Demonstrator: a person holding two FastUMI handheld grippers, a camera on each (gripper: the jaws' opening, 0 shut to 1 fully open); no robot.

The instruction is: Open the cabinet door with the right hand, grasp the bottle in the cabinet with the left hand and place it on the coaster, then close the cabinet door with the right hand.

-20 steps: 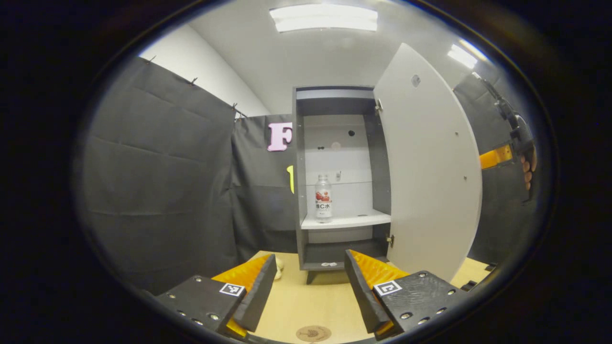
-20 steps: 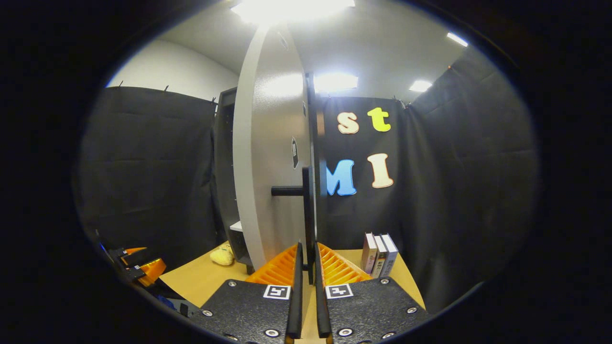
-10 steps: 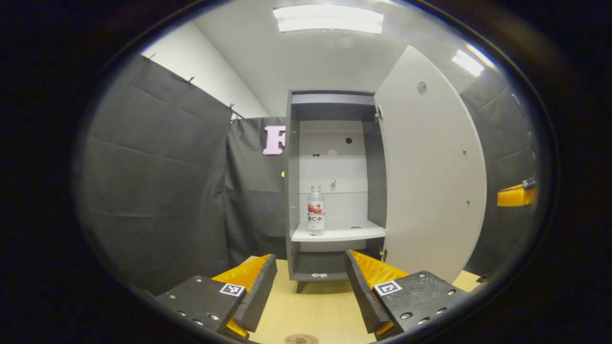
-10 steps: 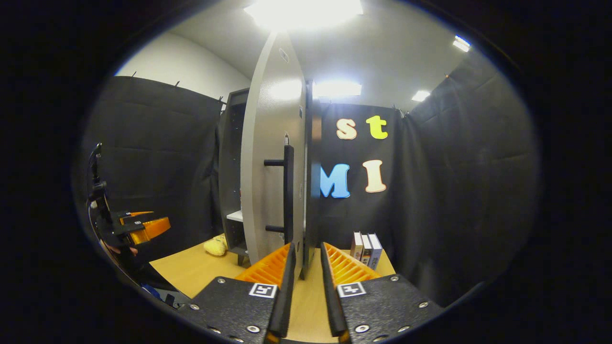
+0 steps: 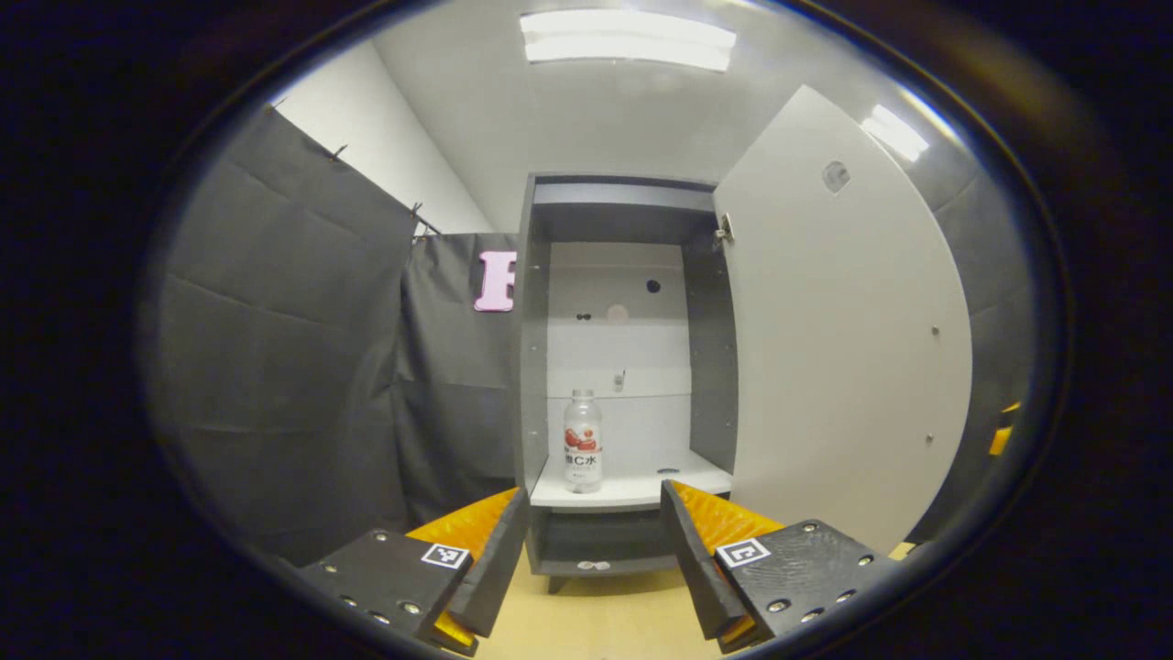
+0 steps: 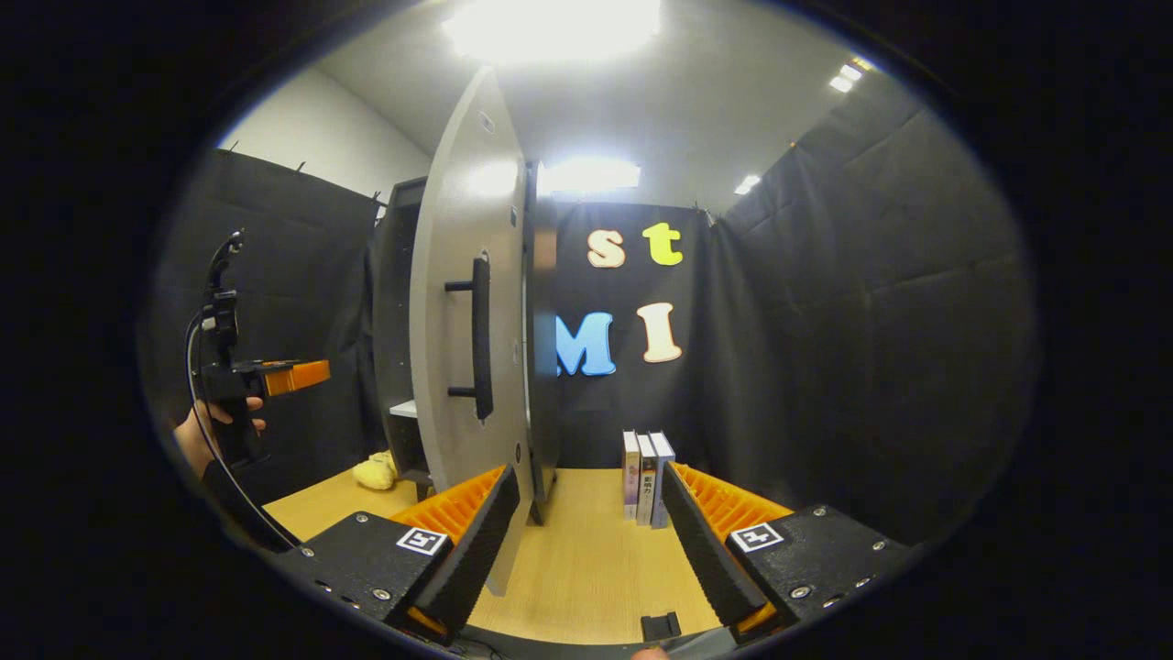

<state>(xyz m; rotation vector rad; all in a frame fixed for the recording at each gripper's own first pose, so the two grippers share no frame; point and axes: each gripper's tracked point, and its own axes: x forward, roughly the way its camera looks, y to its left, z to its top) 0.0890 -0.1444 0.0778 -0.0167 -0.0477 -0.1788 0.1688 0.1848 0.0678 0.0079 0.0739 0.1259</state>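
Bottle (image 5: 583,441) stands upright on cabinet (image 5: 536,367) shelf (image 5: 632,491).

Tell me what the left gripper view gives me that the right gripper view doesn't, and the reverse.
Left gripper view: the cabinet's inside, with the bottle upright on the white shelf, between the open left gripper fingers.

Right gripper view: the door's outer face with its black handle, three books standing on the table, a yellow soft toy, and the open right gripper.

Both: the open cabinet door and the cabinet body.
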